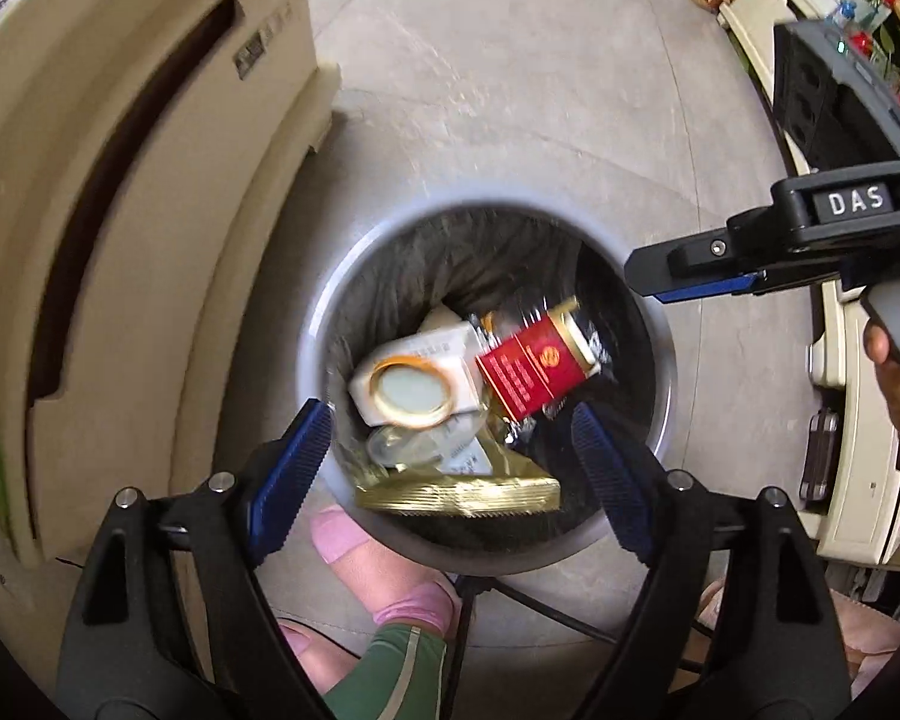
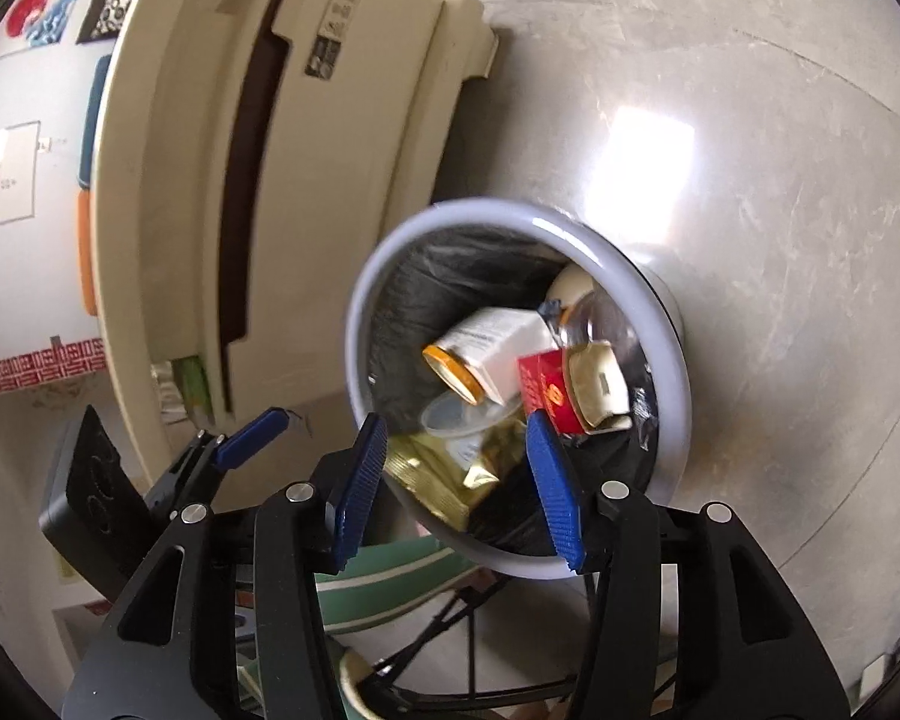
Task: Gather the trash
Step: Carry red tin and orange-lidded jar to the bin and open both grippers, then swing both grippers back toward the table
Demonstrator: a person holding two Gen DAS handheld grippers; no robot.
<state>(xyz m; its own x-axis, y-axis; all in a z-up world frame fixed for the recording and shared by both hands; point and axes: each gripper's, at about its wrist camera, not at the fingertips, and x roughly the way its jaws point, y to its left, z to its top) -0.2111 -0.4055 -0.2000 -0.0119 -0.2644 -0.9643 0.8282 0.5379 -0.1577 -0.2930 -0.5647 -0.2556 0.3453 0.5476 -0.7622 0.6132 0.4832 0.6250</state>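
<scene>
Trash, red-labelled clear bottle (image 1: pixel 537 363) included, lies in the round grey bin (image 1: pixel 330 324); both left gripper (image 1: pixel 450 468) and right gripper (image 2: pixel 459 480) hover released, empty: lift straight clear.

The left gripper (image 1: pixel 450 456) is made of black plastic arms with round silver screws, seen at the bottom of the frame. Blue ribbed pads (image 1: pixel 291 468) are fixed on its fingers. The right gripper (image 2: pixel 456 480) is built the same way, with black arms, silver screws and blue ribbed pads (image 2: pixel 360 480). White letters "DAS" are printed on its black body at the right edge of the left view. Pink socks (image 1: pixel 354 546) and green trousers (image 1: pixel 390 672) with a pale stripe are worn by the person.
</scene>
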